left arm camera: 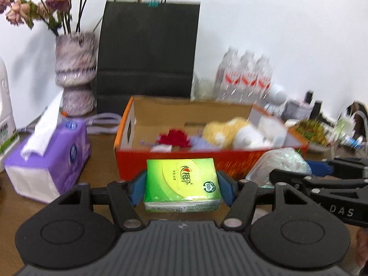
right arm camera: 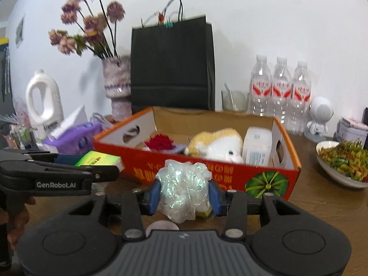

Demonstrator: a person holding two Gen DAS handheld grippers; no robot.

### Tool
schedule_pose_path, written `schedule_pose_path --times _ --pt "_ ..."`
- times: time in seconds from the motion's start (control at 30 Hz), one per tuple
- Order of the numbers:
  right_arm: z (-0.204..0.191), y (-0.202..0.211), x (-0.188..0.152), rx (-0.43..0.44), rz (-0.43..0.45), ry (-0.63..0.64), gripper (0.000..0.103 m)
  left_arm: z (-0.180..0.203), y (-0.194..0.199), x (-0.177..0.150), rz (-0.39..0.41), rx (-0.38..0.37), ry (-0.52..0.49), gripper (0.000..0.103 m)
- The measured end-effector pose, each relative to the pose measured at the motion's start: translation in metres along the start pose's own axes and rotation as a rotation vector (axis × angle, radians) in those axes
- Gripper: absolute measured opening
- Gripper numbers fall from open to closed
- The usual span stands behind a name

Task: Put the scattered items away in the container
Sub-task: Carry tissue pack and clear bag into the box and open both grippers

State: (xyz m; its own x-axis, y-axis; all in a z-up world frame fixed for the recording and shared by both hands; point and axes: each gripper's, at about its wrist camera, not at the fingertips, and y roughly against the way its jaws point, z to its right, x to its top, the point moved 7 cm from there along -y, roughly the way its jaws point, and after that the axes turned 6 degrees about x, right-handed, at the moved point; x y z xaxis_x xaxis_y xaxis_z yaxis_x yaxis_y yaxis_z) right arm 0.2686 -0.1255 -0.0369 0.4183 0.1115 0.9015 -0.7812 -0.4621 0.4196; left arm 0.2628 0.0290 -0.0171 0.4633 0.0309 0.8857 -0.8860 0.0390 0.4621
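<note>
My left gripper is clamped on the green tissue pack, blue pads pressed to its two short sides; my right gripper is clenched on the crinkly clear bag, pads biting into its soft sides; both loads sit just short of the orange box, whose near wall lies at twelve o'clock from each of my tongs

To do this step well, I judge I should lift each load above the near rim before going forward, since the wall stands right ahead; the pack is stiff and will drop flat, so I would let go low over a bare patch of cardboard floor; the bag is limp and hangs below my pads, so it needs more height to pass the rim without snagging; I would take one hand in at a time, as my two grippers are close side by side and could knock together

The box is open-topped, orange-red outside with a printed green fruit at its right end, plain brown inside, with cut-out handle holes in the end walls; inside it lie a red flower at eleven o'clock, a yellow and white plush toy at one o'clock, and a white packet beside the plush, towards the right end
</note>
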Motion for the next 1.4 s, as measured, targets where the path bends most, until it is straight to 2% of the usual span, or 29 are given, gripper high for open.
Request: schedule_pose_path --times 0.17,0.4,0.57,0.67,0.9,0.93,0.97,1.0,1.03,1.07,1.1,1.13,1.2,1.4 --pt "0.001 -0.001 0.030 0.014 0.046 -0.003 0.043 0.002 0.006 0.038 0.084 -0.025 0.025 0.065" --pt "0.014 -0.040 0.068 -0.018 0.092 -0.020 0.043 -0.005 -0.027 0.079 0.143 -0.019 0.107 0.065" --pt "0.025 -0.088 0.078 -0.032 0.048 -0.039 0.043 -0.015 -0.068 0.085 0.112 0.017 0.119 0.065" --pt "0.030 -0.112 0.076 -0.041 0.013 -0.036 0.043 -0.021 -0.095 0.080 0.065 0.046 0.112 0.065" --pt "0.039 -0.142 0.081 -0.050 -0.019 -0.006 0.044 -0.028 -0.128 0.080 0.034 0.061 0.085 0.066" --pt "0.040 -0.146 0.080 -0.048 -0.026 -0.005 0.047 -0.027 -0.131 0.080 0.028 0.062 0.083 0.067" --pt "0.041 -0.149 0.080 -0.049 -0.034 -0.004 0.054 -0.028 -0.134 0.080 0.020 0.063 0.086 0.069" --pt "0.042 -0.150 0.080 -0.047 -0.038 -0.008 0.062 -0.030 -0.137 0.079 0.013 0.068 0.095 0.077" --pt "0.043 -0.151 0.080 -0.045 -0.040 -0.015 0.085 -0.033 -0.138 0.078 0.007 0.080 0.104 0.087" --pt "0.045 -0.151 0.080 -0.049 -0.039 -0.018 0.095 -0.035 -0.138 0.078 0.006 0.094 0.111 0.092" --pt "0.046 -0.150 0.081 -0.058 -0.035 -0.017 0.096 -0.037 -0.138 0.079 0.008 0.102 0.112 0.101" --pt "0.046 -0.148 0.082 -0.059 -0.032 -0.019 0.099 -0.038 -0.137 0.079 0.014 0.105 0.113 0.103" --pt "0.048 -0.147 0.082 -0.059 -0.036 -0.033 0.103 -0.039 -0.135 0.080 0.015 0.098 0.122 0.103" --pt "0.046 -0.147 0.081 -0.054 -0.059 -0.027 0.103 -0.034 -0.134 0.080 0.004 0.099 0.107 0.103"
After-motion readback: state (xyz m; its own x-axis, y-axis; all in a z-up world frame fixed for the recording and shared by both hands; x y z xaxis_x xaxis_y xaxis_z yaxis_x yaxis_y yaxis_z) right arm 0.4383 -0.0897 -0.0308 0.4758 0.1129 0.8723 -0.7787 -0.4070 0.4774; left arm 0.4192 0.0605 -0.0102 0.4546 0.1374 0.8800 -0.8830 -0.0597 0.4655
